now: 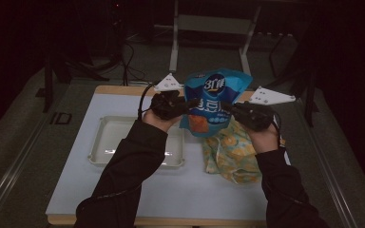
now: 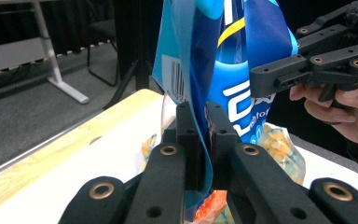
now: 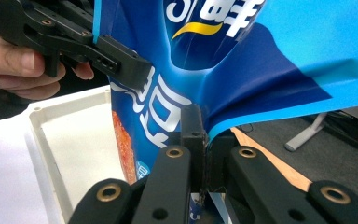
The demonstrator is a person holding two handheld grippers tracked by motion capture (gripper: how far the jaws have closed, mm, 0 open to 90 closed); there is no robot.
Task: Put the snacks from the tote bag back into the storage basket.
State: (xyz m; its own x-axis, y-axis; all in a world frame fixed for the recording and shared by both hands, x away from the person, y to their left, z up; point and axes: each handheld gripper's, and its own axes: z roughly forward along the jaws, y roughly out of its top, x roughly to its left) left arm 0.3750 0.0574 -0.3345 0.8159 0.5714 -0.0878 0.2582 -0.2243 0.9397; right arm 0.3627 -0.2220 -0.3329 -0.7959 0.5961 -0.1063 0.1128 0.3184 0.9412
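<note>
Film of the blue snack bag [image 1: 214, 102] is pinched at left and right edges by the left gripper [image 1: 186, 105] and right gripper [image 1: 228, 108], held aloft between white tray [image 1: 102, 142] and patterned cloth bag [image 1: 233, 156] — judged light, crinkly, slippery; seams are best gripped.

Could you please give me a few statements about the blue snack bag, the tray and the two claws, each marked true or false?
1. Both claws grip the glossy blue plastic snack bag. True: the left claw and right claw each pinch an edge.
2. The bag lies flat inside the white rectangular plastic tray. False: it is held up above the table.
3. A yellow-patterned cloth bag lies right of the tray. True.
4. The tray holds several items. False: it looks empty.
</note>
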